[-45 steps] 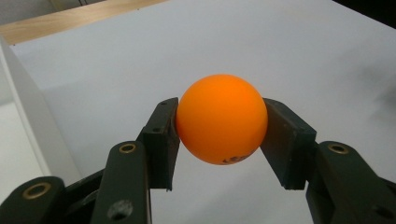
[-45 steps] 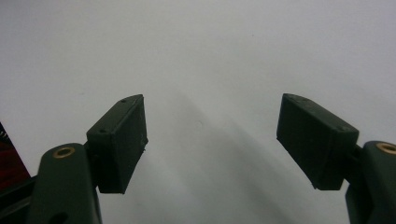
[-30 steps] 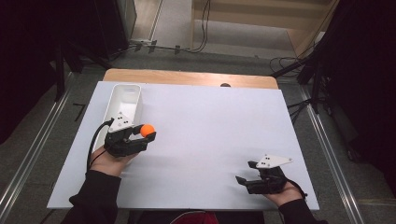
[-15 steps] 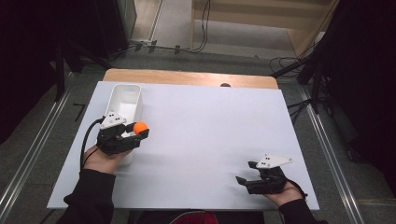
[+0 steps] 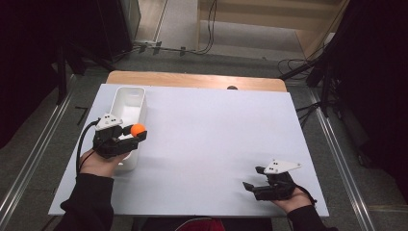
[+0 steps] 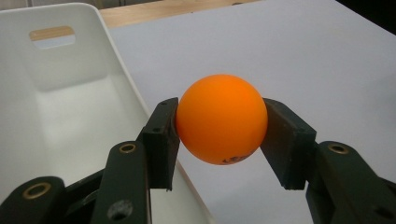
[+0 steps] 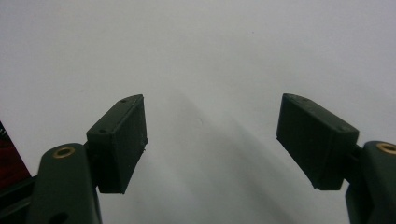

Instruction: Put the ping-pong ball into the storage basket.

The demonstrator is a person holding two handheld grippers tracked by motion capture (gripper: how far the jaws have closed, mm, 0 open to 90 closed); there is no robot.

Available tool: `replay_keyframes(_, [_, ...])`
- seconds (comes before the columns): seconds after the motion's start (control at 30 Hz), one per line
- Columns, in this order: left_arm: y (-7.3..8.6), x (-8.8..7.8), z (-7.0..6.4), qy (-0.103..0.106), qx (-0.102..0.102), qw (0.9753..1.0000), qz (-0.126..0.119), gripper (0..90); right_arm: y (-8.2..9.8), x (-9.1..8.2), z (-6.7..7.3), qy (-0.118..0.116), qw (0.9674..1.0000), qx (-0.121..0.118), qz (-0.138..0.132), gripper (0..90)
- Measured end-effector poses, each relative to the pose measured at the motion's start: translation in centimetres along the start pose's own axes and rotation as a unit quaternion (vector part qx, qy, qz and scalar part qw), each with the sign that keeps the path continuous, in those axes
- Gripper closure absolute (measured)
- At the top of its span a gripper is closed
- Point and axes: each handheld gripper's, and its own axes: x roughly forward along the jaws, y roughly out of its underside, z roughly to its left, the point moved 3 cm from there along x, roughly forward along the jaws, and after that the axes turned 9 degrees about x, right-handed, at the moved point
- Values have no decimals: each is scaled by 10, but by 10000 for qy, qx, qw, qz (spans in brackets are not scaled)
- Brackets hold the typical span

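The left gripper (image 5: 137, 137) is clamped on a small, smooth orange ball (image 6: 221, 118), both pads squeezing it at its widest part, which looks like a secure hold for a round, light thing that could pop out of a looser pinch. In the high view that ball (image 5: 138, 129) hangs at the near right edge of the long white plastic bin (image 5: 126, 96) on the left side of the white tabletop (image 5: 211, 125). From the left gripper view, the bin's right wall (image 6: 135, 100) runs just under and left of the ball, so the ball sits about over the rim rather than squarely above the hollow. A drop here could clip the wall; a little more leftward carry looks wise. Over at the near right, the right gripper (image 5: 254, 179) rests low with jaws spread wide and nothing between them, parked out of the way.
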Motion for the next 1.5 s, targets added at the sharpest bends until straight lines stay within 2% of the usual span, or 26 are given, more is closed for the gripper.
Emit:
replay_keyframes(0.37, [4, -4, 14, -219, -82, 9997, 60, 498, 0, 0, 0, -4, 10000, -6, 7, 231])
replay_keyframes(0.7, [6, -7, 26, -301, -214, 9992, 117, 498, 0, 1, 0, -13, 10000, -11, 7, 231])
replay_keyframes(1.2, [-7, 7, 40, -454, -285, 9983, 239, 498, 0, 1, 0, -21, 10000, -18, 20, 231])
replay_keyframes(1.5, [-11, 13, 51, -546, -495, 9968, 305, 499, 0, 1, 0, -15, 10000, -11, 4, 231])
